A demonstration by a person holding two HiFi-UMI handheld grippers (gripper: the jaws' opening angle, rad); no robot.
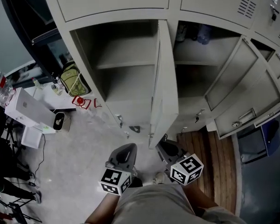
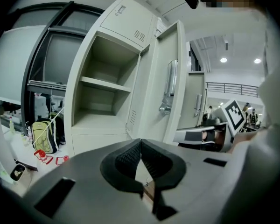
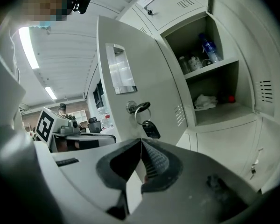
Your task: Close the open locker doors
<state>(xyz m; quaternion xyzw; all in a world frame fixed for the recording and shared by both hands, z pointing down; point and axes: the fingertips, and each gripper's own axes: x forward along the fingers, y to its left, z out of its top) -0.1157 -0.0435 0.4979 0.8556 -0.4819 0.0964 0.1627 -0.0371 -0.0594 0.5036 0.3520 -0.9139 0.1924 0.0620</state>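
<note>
A beige locker bank fills the head view. The left locker [image 1: 126, 64] stands open and empty; its door [image 1: 165, 78] juts straight out toward me, edge-on. My left gripper [image 1: 129, 147] is shut and empty, low on that door's left side, facing its inner latch bar [image 2: 168, 87]. My right gripper [image 1: 164, 143], also shut and empty, is on the door's other side, close to the key [image 3: 141, 108] hanging in its lock. The right locker [image 3: 210, 50] is open with bottles and a cloth inside; its door [image 1: 233, 73] swings right. Below it another door [image 1: 252, 111] hangs open.
A yellow-green backpack [image 1: 74, 80] leans by the locker's left side, with red items [image 1: 81, 101] and white boxes [image 1: 30, 108] on the floor beside it. Wooden flooring [image 1: 210, 148] lies under the right doors. My legs show at the bottom edge.
</note>
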